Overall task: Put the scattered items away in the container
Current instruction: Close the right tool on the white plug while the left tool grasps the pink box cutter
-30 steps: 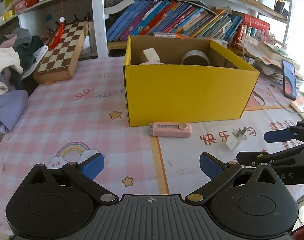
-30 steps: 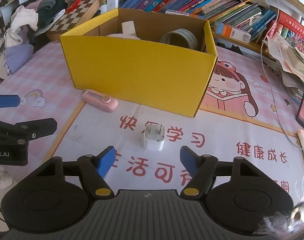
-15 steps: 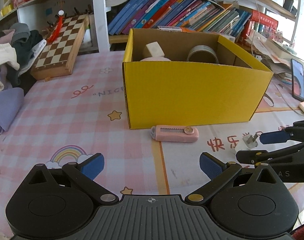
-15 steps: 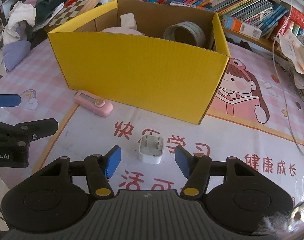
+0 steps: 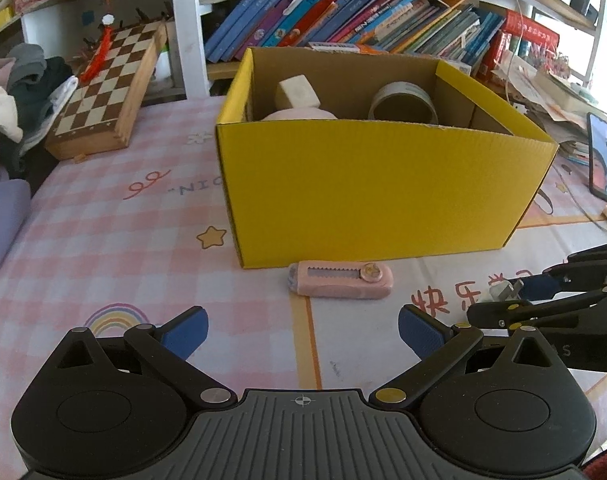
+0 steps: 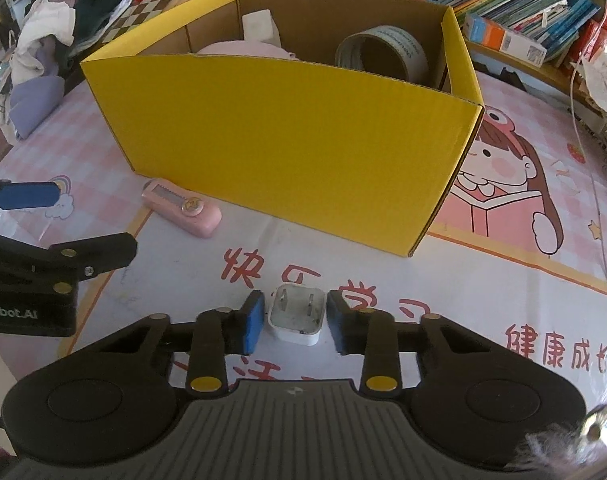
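Both wrist views face the yellow box closely.

Matt corrugated cardboard box; glossy plastic charger

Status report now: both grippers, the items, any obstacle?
Right gripper closing around white charger plug, plug on the mat. Left gripper open, empty. Pink utility knife lies before yellow box. No obstacle.

The black body of the left tongs reads "Robot.AI"; the pink-checked printed cloth on the surface shows red "快乐学习" and "健康成长".
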`<state>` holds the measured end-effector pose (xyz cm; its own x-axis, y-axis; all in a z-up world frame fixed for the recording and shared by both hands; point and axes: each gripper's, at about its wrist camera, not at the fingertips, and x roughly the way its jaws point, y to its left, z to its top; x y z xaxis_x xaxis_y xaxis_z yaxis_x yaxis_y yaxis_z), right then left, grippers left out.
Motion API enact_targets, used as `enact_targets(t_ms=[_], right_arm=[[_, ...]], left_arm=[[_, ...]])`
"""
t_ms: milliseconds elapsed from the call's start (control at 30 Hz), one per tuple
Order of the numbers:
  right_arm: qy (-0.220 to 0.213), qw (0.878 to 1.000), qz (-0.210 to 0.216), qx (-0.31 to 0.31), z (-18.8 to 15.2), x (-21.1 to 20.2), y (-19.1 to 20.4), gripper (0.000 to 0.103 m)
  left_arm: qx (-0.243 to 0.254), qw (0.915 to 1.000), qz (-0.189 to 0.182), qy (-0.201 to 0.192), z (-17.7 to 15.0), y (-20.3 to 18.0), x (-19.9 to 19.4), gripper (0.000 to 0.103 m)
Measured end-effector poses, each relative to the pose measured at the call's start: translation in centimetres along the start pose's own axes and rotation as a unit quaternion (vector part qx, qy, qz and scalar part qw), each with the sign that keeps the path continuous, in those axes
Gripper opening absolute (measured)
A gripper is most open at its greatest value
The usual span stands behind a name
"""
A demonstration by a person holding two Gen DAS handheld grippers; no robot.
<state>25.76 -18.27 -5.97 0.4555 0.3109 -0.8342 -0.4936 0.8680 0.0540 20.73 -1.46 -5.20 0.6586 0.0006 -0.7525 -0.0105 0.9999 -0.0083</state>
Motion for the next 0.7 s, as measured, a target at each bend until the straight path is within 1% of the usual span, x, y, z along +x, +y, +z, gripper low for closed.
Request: enact_targets(t_ms=[267,467,700], right_arm=[[0.000,1.000,0.011,-0.014,0.2,0.1,-0.6,0.027],[0.000,1.000,0.014,-0.018,0.2,0.1,-1.0,0.027],[0.002,1.000,0.017,-0.025,0.3,0.2,-1.0,0.028]], left_arm=[[0.023,0.9997,-0.002,0.001,0.8,-1.5,1.8,0.102],[0.022,0.9997,0.006,0.012,1.2,-1.4,3.3,0.102],[0.028,0.9995,-0.005,0.010,1.7,-1.8,4.3,0.101]])
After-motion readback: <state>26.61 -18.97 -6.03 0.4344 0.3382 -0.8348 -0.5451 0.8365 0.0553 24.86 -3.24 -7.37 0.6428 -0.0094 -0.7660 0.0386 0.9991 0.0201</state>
